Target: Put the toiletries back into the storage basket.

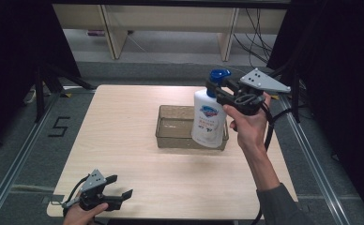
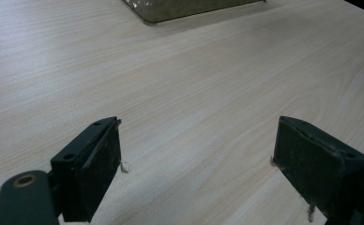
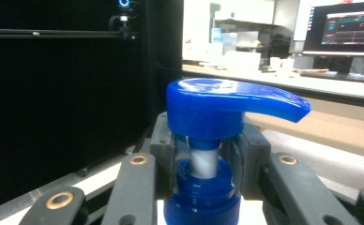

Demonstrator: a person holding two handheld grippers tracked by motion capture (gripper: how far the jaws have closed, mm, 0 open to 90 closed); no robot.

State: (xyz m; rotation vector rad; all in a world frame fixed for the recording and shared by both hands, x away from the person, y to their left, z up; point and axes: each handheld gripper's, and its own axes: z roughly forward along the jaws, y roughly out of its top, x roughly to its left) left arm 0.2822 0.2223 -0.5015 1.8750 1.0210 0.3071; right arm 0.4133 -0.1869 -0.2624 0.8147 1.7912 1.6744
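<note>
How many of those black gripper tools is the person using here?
2. The left hand-held gripper sits open at the table's near left corner. The right hand-held gripper is raised over the tray, clamped on the neck of the bottle.

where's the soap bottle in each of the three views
High view: the soap bottle hangs right of centre, over the right end of the clear tray, held at the neck by the right gripper.
Left gripper view: the bottle is not in this picture; the tray's corner sits at the top edge.
Right gripper view: its blue pump head is in the centre, neck clamped between the jaws.
Shared landmark: the wooden table, and the tray.
</note>
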